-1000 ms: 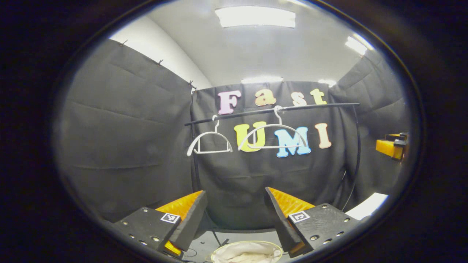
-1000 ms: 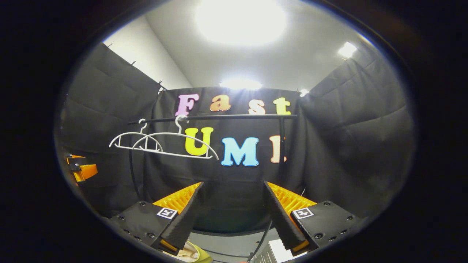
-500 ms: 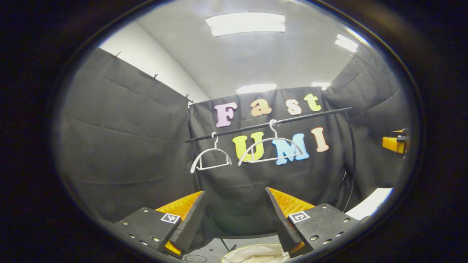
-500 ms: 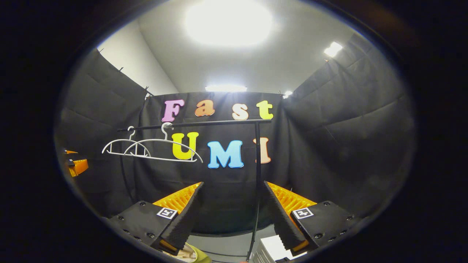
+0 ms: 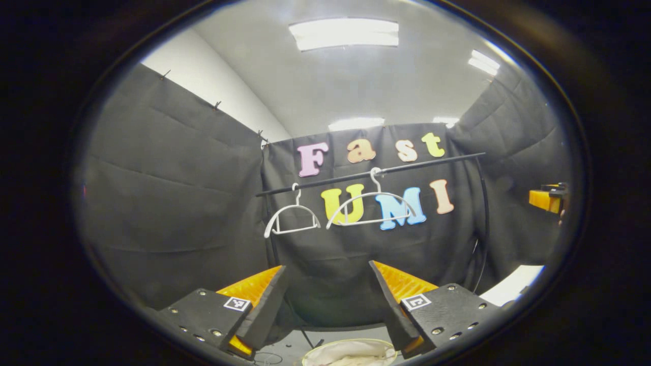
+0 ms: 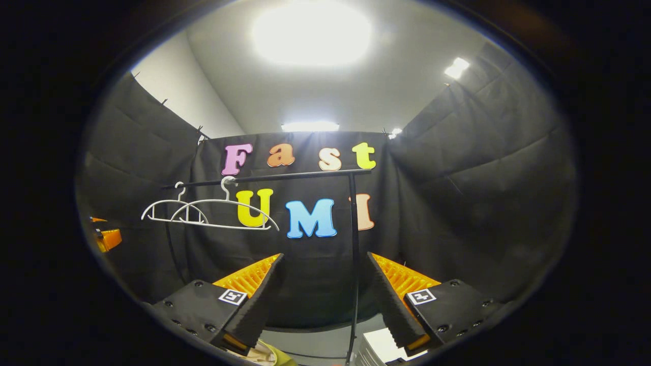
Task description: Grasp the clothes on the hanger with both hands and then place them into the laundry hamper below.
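In the left gripper view, the left gripper (image 5: 325, 305) has its fingers spread wide w/ nothing between them, pointing toward the back of the booth. Just below the fingers, at the bottom edge, sits the round rim of the laundry hamper (image 5: 325, 346), w/ pale clothes (image 5: 351, 353) lying inside it. Farther off, a dark rail (image 5: 371, 173) runs across the back wall; two white hangers hang from it, a small hanger (image 5: 291, 219) on the left & a wider hanger (image 5: 371, 206) beside it, both bare. The right gripper (image 5: 546, 200) shows at the far right edge; can't tell its state from here. In the right gripper view, its fingers (image 6: 254, 305) are also spread wide apart, gripping nothing. Ceiling lights glow overhead.
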A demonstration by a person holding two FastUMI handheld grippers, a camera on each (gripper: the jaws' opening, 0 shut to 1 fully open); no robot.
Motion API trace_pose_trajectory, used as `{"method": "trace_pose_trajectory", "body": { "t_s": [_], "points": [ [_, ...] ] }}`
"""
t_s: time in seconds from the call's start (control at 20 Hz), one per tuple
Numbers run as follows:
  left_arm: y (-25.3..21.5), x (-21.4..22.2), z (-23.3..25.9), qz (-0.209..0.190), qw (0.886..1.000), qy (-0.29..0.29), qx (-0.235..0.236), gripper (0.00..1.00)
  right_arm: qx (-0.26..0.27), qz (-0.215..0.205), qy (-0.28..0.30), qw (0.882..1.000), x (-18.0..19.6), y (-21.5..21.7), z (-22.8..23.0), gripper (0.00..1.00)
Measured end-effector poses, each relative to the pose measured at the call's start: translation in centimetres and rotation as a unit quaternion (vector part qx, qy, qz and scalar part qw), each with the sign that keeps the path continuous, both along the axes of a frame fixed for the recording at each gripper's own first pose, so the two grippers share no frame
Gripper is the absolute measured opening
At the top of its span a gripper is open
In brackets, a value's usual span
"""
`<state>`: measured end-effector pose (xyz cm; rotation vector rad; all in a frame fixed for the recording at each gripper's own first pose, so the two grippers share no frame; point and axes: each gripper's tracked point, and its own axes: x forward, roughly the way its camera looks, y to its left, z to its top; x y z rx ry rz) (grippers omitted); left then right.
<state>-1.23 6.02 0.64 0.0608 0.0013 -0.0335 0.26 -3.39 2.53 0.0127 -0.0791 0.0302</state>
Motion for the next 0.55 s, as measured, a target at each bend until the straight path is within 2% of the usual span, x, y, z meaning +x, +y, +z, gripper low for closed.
{"method": "trace_pose_trajectory", "body": {
  "t_s": [0.1, 0.55],
  "points": [
    [0.14, 0.17, -0.09, 0.002, 1.0, 0.0, 0.0, 0.93, -0.002, -0.002, -0.001, 1.0, 0.19, 0.01, 0.03, 0.98],
    [0.82, 0.04, 0.19, 0.014, 1.0, -0.006, 0.003, 0.93, -0.005, -0.008, 0.007, 1.0, 0.39, 0.03, -0.73, 0.96]
  ]
}}
